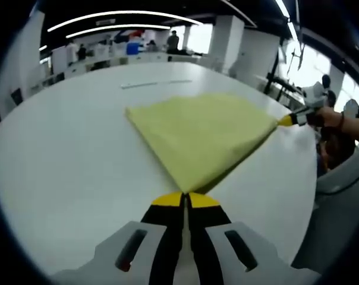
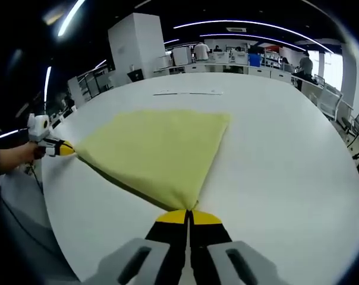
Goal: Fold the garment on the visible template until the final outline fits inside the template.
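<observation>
Both grippers' jaws pinch corners of the yellow garment (image 1: 200,136); its template outline is indiscernible.

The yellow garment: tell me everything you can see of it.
The yellow garment is pale yellow-green cloth, soft and matte as it looks. It lies spread on the white table, pulled into a roughly triangular shape with a folded edge along the near side. The left gripper pinches one corner with its jaws shut. The right gripper pinches another corner, also shut. A strip on the table beyond it is apart from it.
</observation>
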`<state>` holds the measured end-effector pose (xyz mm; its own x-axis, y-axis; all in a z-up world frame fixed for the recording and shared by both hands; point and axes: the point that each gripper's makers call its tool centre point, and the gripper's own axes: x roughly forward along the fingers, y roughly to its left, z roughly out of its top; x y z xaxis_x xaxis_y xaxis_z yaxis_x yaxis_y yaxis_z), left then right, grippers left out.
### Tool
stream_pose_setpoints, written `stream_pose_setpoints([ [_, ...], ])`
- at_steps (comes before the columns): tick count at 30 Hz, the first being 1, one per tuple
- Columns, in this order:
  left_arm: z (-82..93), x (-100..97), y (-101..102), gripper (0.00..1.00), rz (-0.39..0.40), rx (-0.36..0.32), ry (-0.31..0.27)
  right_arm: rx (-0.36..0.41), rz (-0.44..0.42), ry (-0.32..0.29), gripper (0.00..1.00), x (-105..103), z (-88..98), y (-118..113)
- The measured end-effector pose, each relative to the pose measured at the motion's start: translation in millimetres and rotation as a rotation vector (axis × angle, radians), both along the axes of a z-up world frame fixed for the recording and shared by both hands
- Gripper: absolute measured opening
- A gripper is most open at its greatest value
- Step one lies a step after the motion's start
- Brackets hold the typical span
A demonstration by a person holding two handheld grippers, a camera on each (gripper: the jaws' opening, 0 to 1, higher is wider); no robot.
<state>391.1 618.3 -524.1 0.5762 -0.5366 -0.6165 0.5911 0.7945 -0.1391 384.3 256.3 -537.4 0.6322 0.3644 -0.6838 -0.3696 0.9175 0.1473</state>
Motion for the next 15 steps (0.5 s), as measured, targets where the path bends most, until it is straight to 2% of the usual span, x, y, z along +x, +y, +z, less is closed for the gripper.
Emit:
stream_pose_setpoints([
  [10,-0.4,-2.0,-0.6,0.00,0.031,-0.023,0.015,0.013,-0.009,0.017,0.00,-1.6,-0.8,3.7],
  [15,-1.9,-2.0,4.2,0.02,0.039,0.004,0.009,0.036,-0.036,0.036,0.01,-1.7,-2.2,6.9],
])
